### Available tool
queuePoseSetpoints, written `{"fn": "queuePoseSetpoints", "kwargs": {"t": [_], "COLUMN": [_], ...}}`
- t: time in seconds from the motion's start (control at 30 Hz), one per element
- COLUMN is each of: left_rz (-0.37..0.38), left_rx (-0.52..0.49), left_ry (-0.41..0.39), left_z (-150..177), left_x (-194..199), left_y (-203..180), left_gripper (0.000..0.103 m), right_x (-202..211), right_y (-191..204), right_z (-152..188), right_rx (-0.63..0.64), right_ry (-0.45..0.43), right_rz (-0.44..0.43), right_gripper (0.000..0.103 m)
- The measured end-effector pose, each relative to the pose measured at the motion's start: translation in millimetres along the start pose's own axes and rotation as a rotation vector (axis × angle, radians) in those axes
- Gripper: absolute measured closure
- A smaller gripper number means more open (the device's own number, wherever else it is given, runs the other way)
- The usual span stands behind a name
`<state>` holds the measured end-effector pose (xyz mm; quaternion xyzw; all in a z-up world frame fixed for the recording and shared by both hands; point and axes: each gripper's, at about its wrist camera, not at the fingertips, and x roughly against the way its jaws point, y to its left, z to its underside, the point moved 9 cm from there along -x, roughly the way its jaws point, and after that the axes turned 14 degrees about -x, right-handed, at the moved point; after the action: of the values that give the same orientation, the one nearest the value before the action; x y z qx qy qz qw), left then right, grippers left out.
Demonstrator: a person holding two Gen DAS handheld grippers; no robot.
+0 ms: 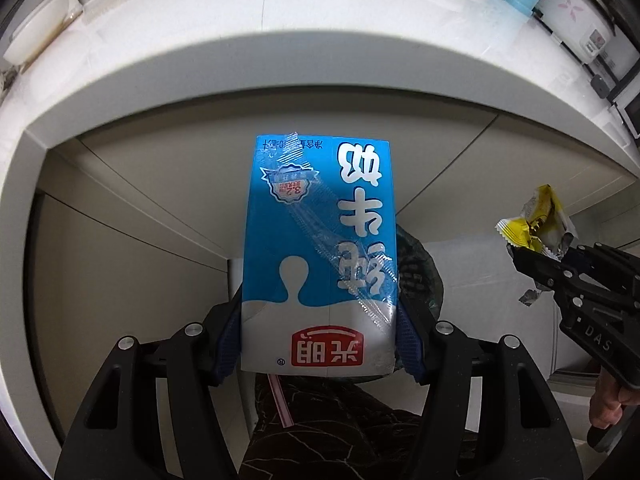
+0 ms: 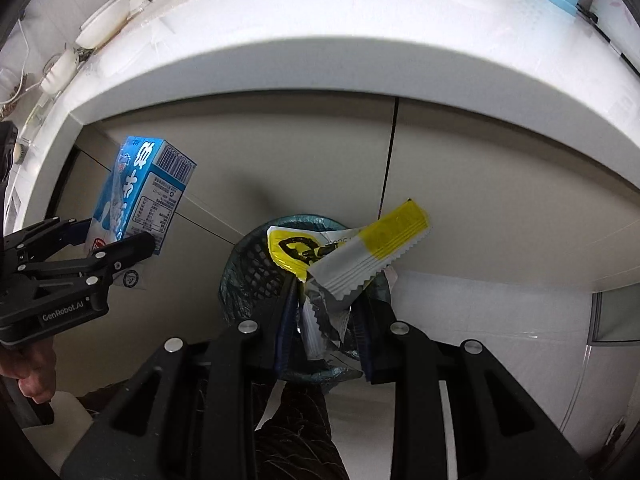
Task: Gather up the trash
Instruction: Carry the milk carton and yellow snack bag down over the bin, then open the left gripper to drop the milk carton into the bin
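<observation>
Below the counter's front edge, the milk carton (image 1: 320,248) is sitting clamped in the left gripper (image 1: 320,344), while the right gripper (image 2: 326,320) is pinching a yellow wrapper (image 2: 352,252) directly above the mesh wastebasket (image 2: 256,268). Pale cabinet doors (image 2: 460,168) are standing behind; the white counter (image 2: 360,32) is overhanging, leaving open air around both loads.

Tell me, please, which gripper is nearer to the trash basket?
Right. The right gripper, shut on the yellow wrapper, hangs directly above the trash basket; the left gripper, holding the milk carton, is off to its left side.
</observation>
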<state>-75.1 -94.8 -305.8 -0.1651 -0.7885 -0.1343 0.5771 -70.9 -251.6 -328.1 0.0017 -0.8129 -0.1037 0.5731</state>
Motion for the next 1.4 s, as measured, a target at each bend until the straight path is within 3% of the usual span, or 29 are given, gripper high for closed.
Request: {"fn": "queuePoseSetpoints", "kwargs": {"t": [0.2, 0.47, 1.0, 1.2, 1.4], "left_rz": [0.029, 0.013, 0.043, 0.05, 0.039], "left_rx": [0.023, 0.019, -0.113, -0.105, -0.023], "left_ry": [-0.034, -0.044, -0.011, -0.031, -0.057], "left_z": [-1.4, 4.6, -3.5, -2.9, 4.4], "left_x": [-4.4, -21.0, -29.9, -23.3, -9.3], "left_y": [1.2, 8.8, -34.0, -26.5, -1.1], "left_gripper": [0.041, 0.041, 0.039, 0.026, 0.01], "right_x": [-20.7, -38.9, -46.0, -46.3, -49.7], "right_y": [-0.5, -1.2, -7.2, -6.5, 3.7], "right_z": [8.1, 17.0, 22.7, 21.1, 19.2], "right_rx": [0.014, 0.012, -0.013, -0.022, 0.005], "right_ry": [0.02, 0.018, 0.028, 0.03, 0.044], "right_rz": [0.02, 0.029, 0.031, 0.024, 0.004], "right_gripper": [0.078, 0.078, 0.077, 0.077, 0.077]}}
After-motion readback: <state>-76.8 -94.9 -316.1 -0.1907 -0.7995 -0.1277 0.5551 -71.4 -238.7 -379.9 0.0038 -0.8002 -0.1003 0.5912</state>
